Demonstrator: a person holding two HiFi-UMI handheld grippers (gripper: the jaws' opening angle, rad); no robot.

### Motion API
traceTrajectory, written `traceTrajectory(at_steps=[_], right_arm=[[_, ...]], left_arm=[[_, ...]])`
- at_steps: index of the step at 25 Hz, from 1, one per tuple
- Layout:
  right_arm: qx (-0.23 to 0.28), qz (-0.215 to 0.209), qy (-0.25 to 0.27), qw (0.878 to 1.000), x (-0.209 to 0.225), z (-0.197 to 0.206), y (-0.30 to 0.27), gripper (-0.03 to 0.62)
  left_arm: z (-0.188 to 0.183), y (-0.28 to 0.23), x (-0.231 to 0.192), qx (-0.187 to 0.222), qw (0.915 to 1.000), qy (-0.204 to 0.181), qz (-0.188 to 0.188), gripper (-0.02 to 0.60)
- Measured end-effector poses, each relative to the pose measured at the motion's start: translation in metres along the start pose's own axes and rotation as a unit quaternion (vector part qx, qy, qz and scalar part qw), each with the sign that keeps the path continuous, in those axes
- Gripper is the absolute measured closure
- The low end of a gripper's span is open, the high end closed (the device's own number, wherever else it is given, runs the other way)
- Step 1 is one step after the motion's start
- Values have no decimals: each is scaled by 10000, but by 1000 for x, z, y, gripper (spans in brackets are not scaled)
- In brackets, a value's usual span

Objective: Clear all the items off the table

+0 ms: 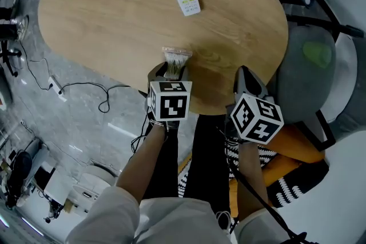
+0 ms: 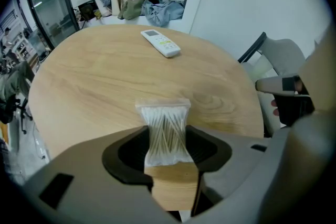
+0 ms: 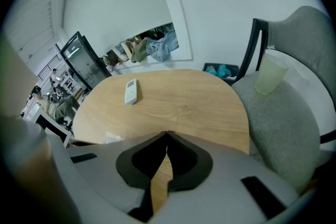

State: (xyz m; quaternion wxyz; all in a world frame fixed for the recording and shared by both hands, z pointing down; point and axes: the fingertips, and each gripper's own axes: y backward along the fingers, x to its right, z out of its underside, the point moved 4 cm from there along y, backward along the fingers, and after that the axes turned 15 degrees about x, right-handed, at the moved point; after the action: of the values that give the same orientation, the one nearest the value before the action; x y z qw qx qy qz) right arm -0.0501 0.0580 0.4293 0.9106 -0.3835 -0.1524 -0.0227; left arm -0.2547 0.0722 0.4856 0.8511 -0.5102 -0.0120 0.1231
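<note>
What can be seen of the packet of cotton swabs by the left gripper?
The packet of cotton swabs is a small clear plastic bag with a flat sealed top edge. It holds white-tipped, pale-stemmed swabs that cross in a bundle narrowing at its middle. It lies on the wooden table close to the near edge, its lower half between the tongs of the left gripper, which press on its two sides. Nothing else touches it.

Home-like room: wooden table [image 1: 114, 8], grey chair [image 1: 306, 86], clothes pile [image 2: 157, 9], floor cables [image 1: 86, 84].
</note>
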Motion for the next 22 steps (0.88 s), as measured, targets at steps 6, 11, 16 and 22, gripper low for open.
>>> traceTrajectory(at_steps=[6,11,16,22], right_arm=[[109,159,-173,9997,16,-7,10,569],[252,422,-412,9979,41,-10,22,569],[452,845,-788,9923,79,-10,49,569],[833,1598,-1377,9739,154,-7,96,569]], left_arm=[[-15,5,14,23,9997,-68,247,385],[-41,8,41,197,9979,-352,509,387],[-55,9,83,254,9930,-815,816,387],[-66,7,158,228,9796,-1512,1307,388]])
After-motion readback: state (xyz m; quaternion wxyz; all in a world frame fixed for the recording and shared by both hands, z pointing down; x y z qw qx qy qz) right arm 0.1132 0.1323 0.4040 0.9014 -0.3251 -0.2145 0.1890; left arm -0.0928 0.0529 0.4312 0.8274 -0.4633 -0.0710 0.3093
